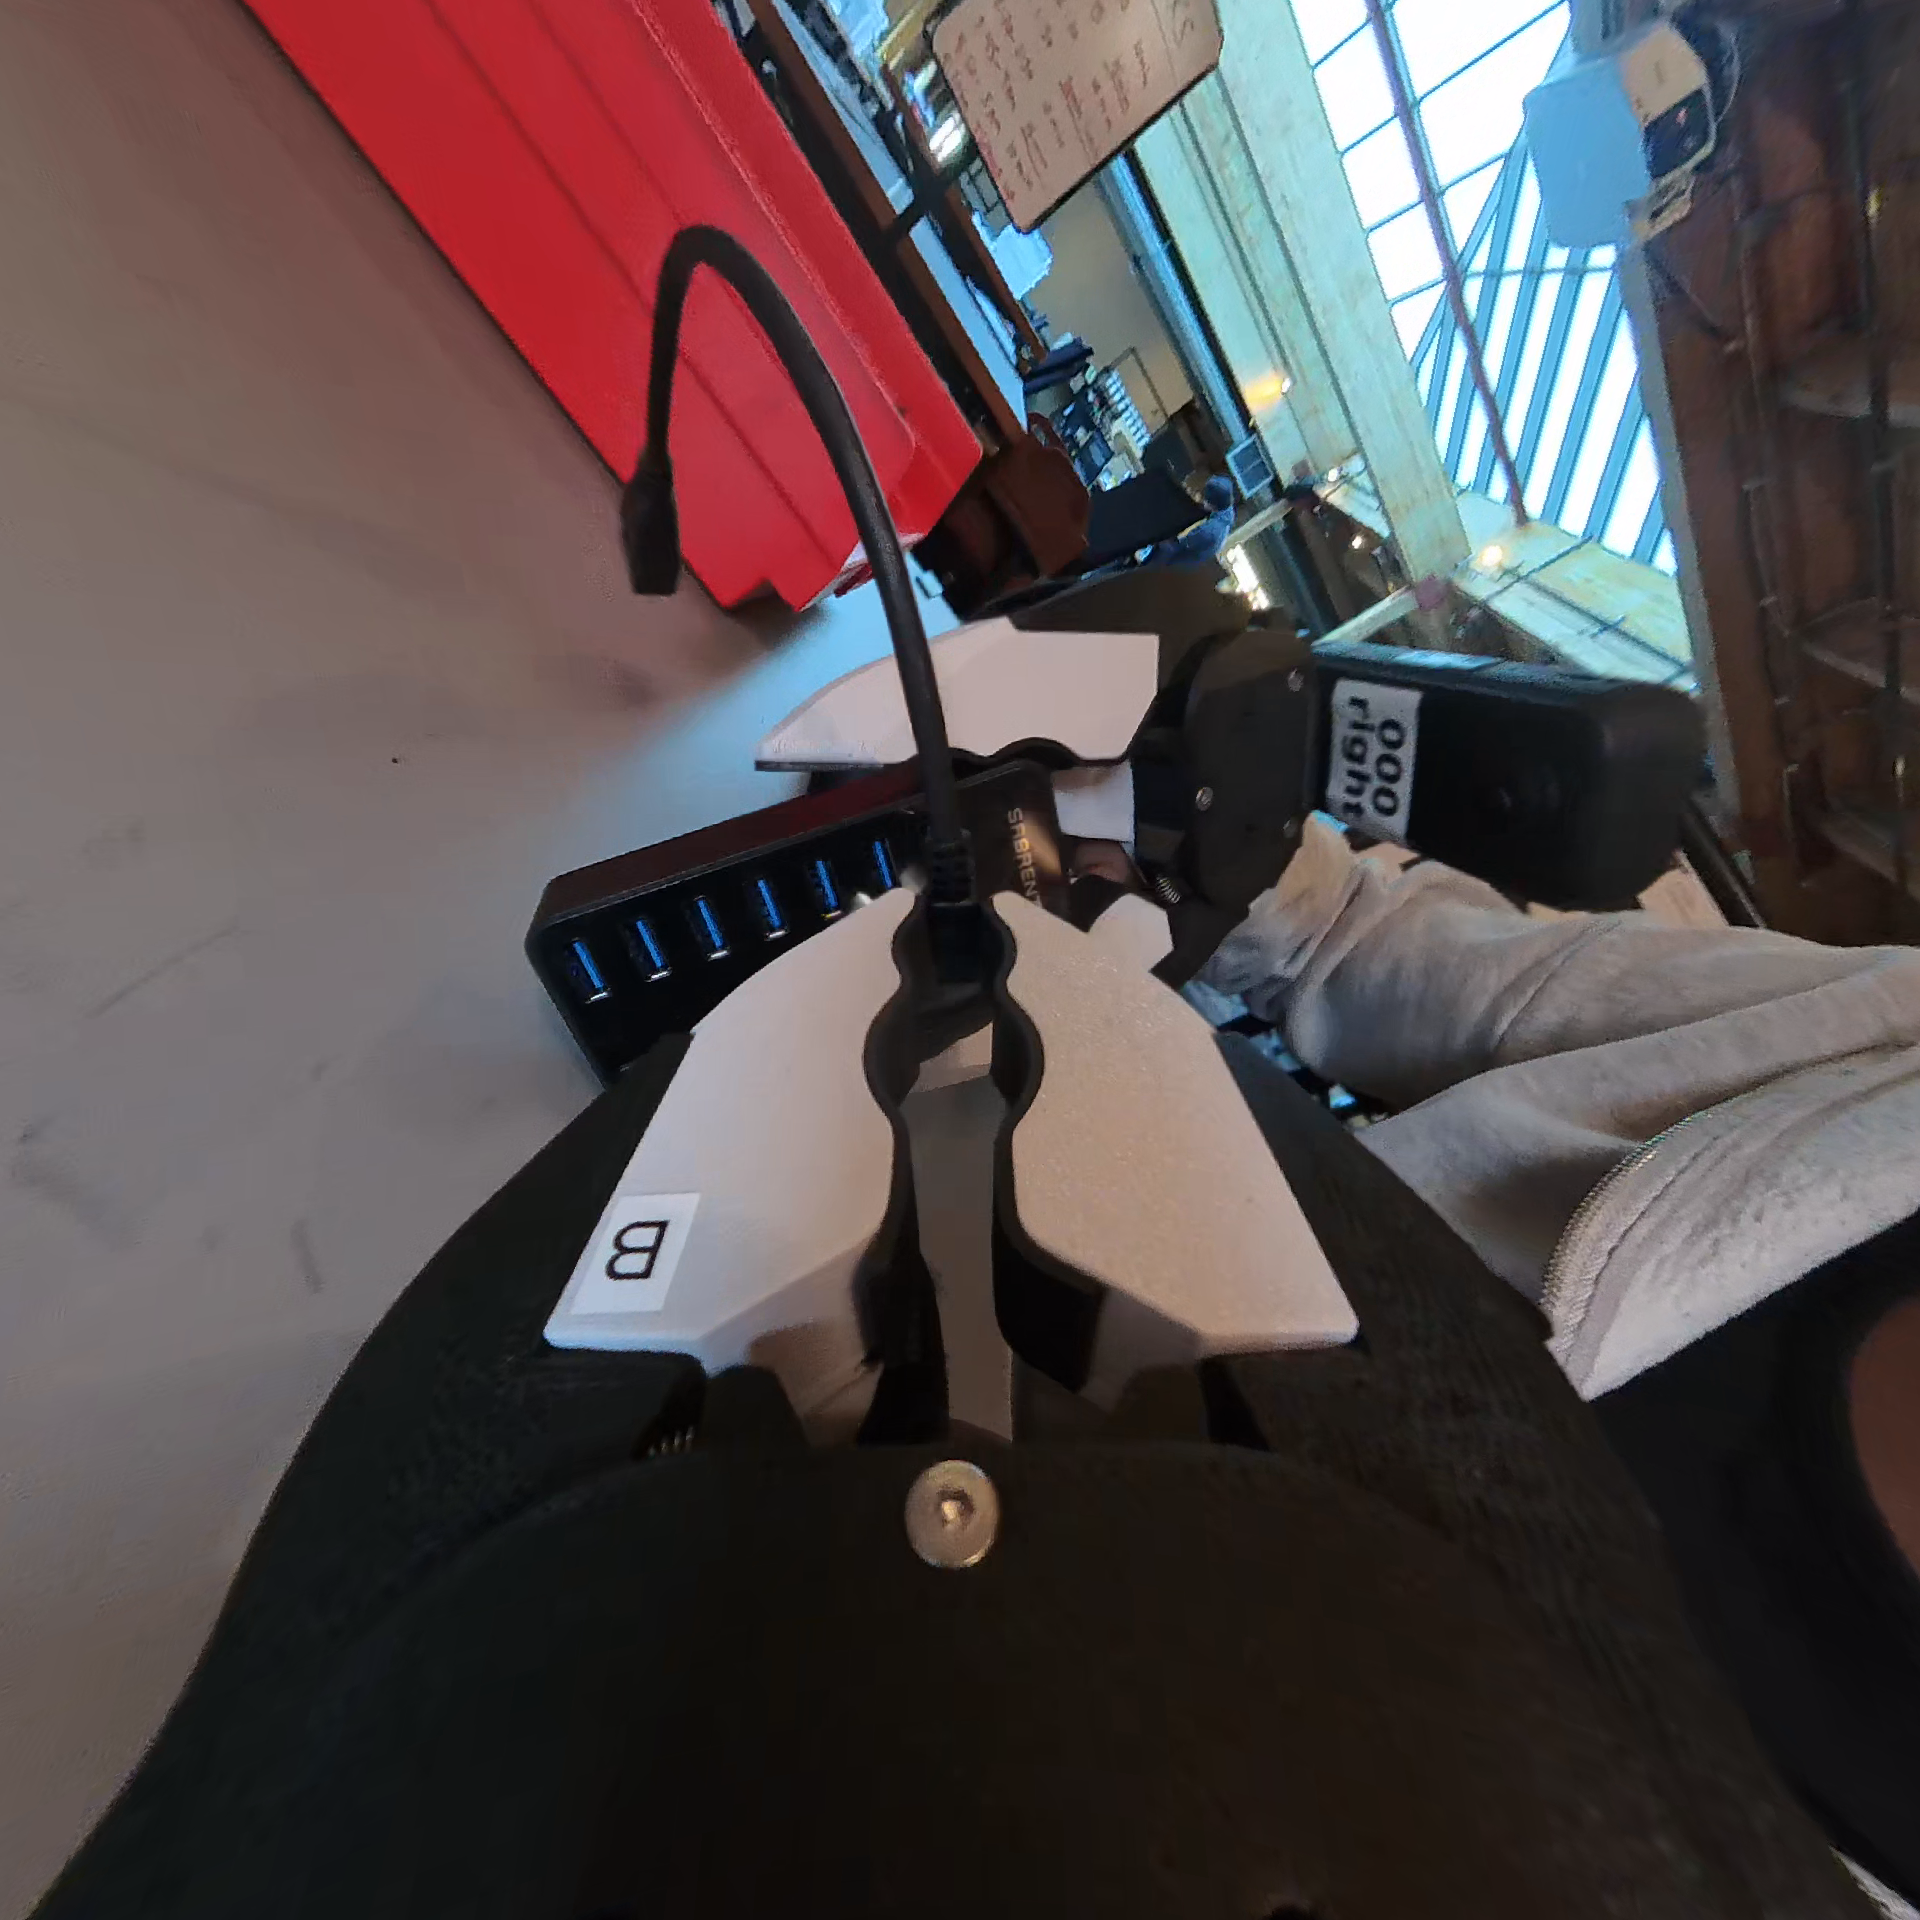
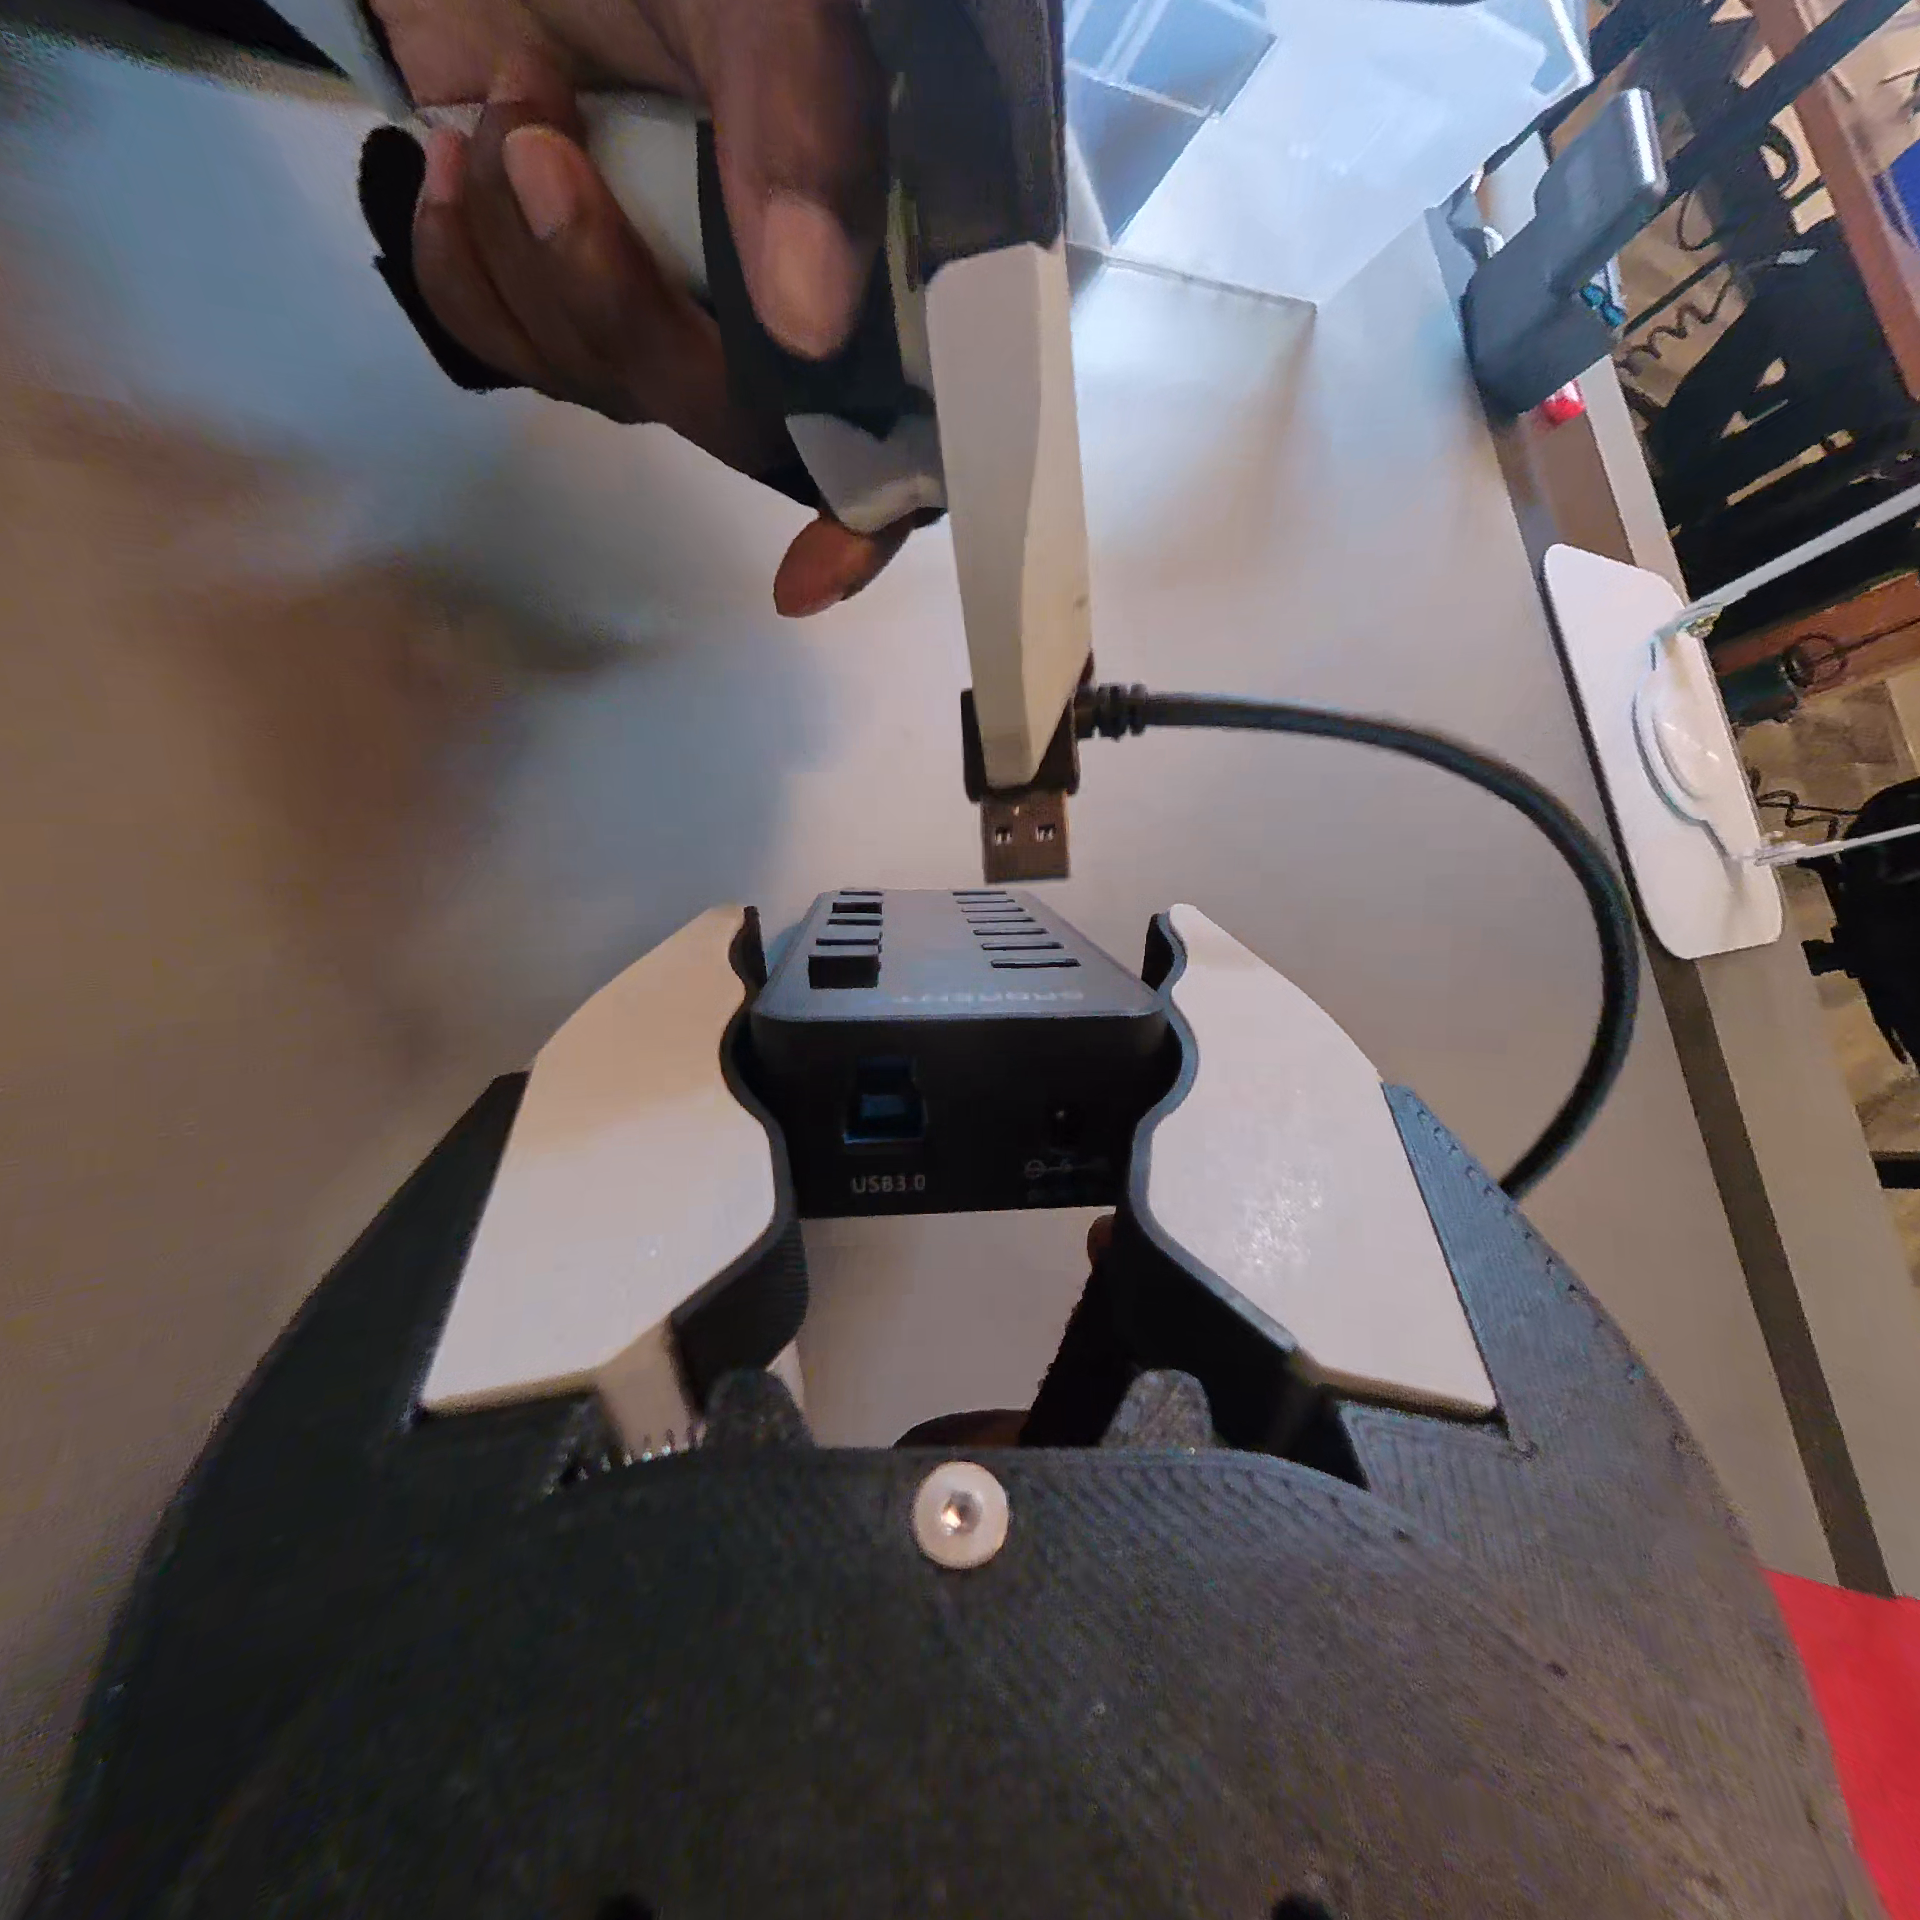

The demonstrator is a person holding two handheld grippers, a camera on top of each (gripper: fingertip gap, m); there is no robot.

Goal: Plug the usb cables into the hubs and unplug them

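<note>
Two grippers are working one hub (image 2: 956, 1049) on the pale table (image 2: 312, 727). Right gripper (image 2: 961, 935) is bracing the black hub end-on, fingers pressing both sides of the casing, socket end facing its camera. Left gripper (image 1: 951, 935) is pinching the USB plug (image 2: 1023, 821) by its black housing, jaws closed on it, metal tip pointing down and hanging just above the row of ports (image 1: 727, 925), not yet touching. Cable (image 1: 831, 436) is arcing up from the plug and its far connector (image 1: 652, 530) is dangling free near the red mat (image 1: 582, 208).

Step looks like: lining up for insertion, nothing plugged yet.

Risks as I'm reading it:
- Plug is sitting slightly tilted in the jaws; coming down off-axis could be catching the port rim instead of seating.
- Grip is only on the housing, so push force could be making the plug pivot or slide up between the fingers.
- Stiff cable loop is pulling sideways on the plug, adding skew.
- Can't tell plug orientation versus the port tongue; wrong way round means jamming.
- Hub could be slipping if the right grip is loose.
</note>
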